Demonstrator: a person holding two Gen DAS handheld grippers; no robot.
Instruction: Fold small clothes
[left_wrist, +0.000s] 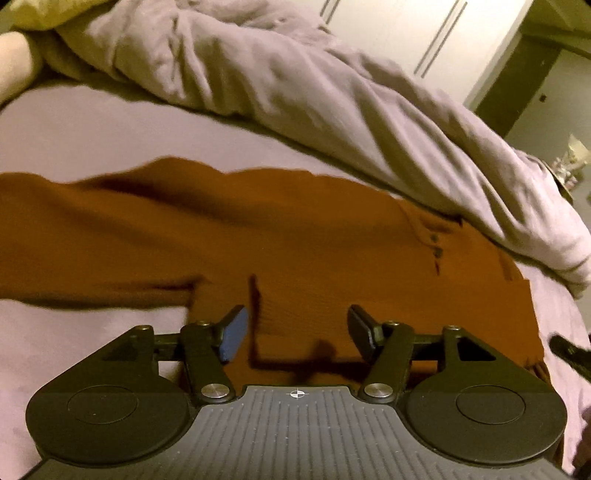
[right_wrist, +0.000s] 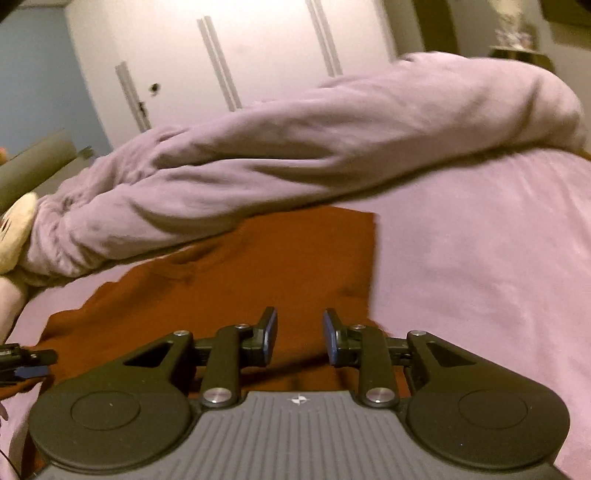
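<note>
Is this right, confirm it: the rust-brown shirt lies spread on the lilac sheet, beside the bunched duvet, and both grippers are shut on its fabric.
Not quite. Both wrist views show the left gripper and the right gripper open over the rust-brown shirt, holding nothing. The rest stands: it lies spread on the lilac sheet, beside the bunched duvet.

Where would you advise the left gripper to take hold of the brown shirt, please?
Grip the near edge of the brown shirt, coming in low from the near side. It lies flat on the bed sheet, and the open left gripper already straddles that edge.
</note>
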